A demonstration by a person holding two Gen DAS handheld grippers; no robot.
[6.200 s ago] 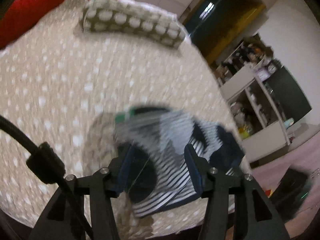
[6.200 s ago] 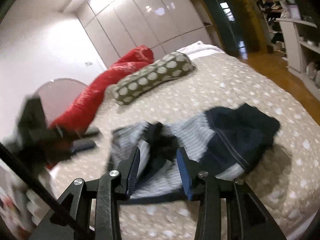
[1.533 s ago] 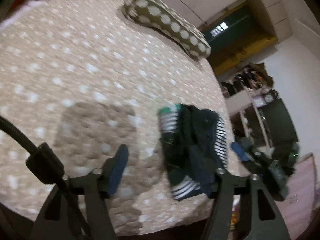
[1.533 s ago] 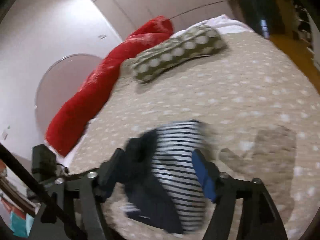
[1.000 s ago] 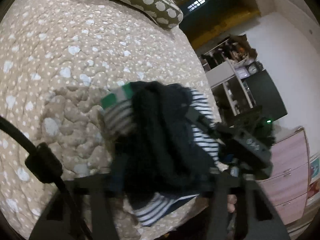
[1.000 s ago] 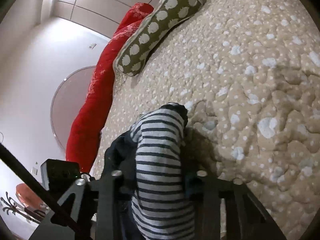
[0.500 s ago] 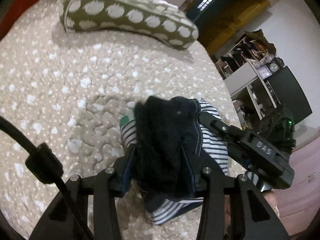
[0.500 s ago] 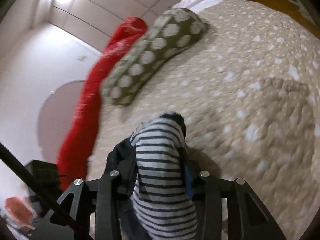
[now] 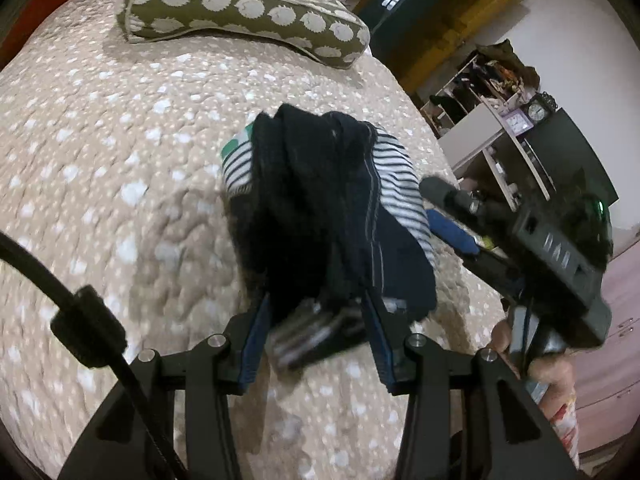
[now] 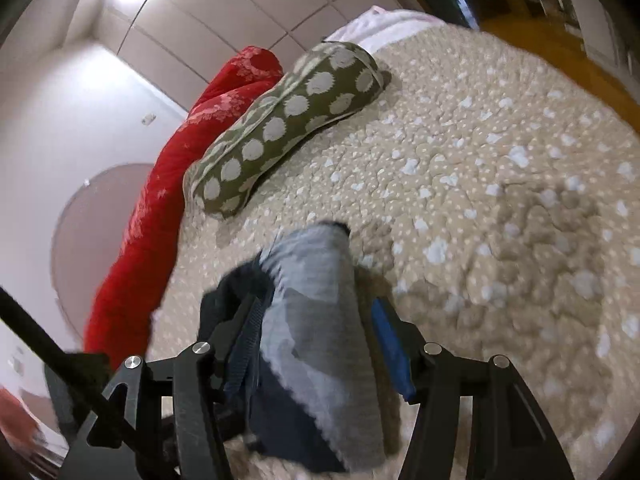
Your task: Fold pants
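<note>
Room: bedroom — pale wardrobe doors behind the bed, open shelves off to my right side.
Bed: beige quilt with white flecks covers it all, puckered and rumpled near my tools.
Red blanket: a long red roll along the far edge of the quilt.
Pillow: olive with white dots, lying flat beside the red blanket, well apart from the pants.
Pants: a folded bundle, dark navy with striped panels, raised off the quilt at my end; a green bit of band shows at its far left corner. In the right wrist view the striped side is blurred to grey.
My left gripper: clamped on the near end of the bundle, the dark cloth bunched tight between both pads.
My right gripper: its jaws have just been opening — the bundle sits between them, with a gap showing beside the right pad; the left one lies against the dark cloth.
My right hand: visible on that tool's handle, just right of the bundle.
</note>
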